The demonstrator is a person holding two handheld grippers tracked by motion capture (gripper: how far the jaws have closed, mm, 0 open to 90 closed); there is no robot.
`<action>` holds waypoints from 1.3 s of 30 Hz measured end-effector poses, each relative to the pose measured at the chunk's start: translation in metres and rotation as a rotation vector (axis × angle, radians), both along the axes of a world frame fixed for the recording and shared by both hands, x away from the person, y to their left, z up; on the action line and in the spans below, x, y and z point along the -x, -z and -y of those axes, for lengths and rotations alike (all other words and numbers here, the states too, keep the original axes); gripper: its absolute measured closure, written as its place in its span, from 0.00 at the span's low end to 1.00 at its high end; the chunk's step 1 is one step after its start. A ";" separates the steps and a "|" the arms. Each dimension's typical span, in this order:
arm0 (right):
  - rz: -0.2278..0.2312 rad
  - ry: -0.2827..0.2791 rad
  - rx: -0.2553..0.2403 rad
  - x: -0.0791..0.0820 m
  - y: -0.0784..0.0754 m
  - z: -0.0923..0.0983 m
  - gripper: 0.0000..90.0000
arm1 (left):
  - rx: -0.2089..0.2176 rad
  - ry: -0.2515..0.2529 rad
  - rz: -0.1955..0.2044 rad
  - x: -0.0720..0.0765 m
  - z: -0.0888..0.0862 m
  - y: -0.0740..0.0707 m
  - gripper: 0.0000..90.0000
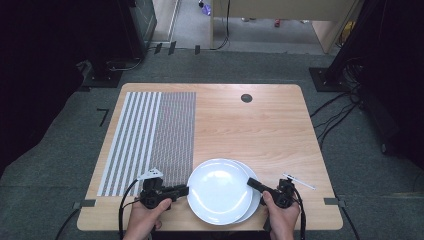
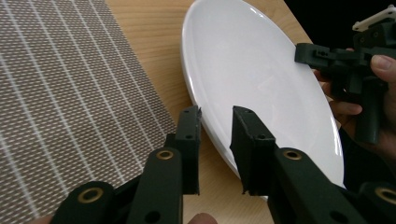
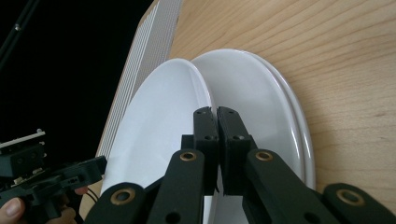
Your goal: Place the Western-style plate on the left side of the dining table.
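The desk (image 1: 260, 120) carries a striped mat (image 1: 150, 135) on its left half. On the near edge, just right of the mat, lie two white plates, the top plate (image 1: 217, 190) shifted left over the lower plate (image 1: 254, 197), whose rim shows at the right. My right gripper (image 3: 217, 112) comes in from the right, its fingers pressed together on the rim of the top plate where it overlaps the lower one. My left gripper (image 2: 215, 114) sits at the top plate's left edge; its fingers stand a narrow gap apart, the plate's rim lying at that gap, and they grip nothing that I can see.
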State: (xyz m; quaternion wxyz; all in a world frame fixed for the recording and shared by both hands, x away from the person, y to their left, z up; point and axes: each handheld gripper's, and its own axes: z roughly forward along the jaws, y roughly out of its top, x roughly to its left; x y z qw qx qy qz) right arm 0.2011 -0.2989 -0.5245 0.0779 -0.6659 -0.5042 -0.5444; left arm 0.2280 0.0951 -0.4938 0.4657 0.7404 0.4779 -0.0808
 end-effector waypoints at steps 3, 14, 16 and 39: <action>-0.005 -0.001 -0.004 -0.001 0.000 0.001 0.98 | 0.002 0.017 -0.025 -0.002 0.001 0.004 0.77; 0.033 0.010 0.019 0.002 -0.005 -0.001 0.98 | 0.024 0.038 -0.065 -0.003 0.009 0.008 0.82; 0.034 0.019 0.014 0.003 -0.006 0.000 0.98 | 0.035 0.038 -0.065 -0.003 0.010 0.006 0.83; 0.083 0.030 -0.001 -0.042 -0.045 -0.032 0.98 | 0.058 -0.044 0.032 -0.035 -0.022 -0.032 0.83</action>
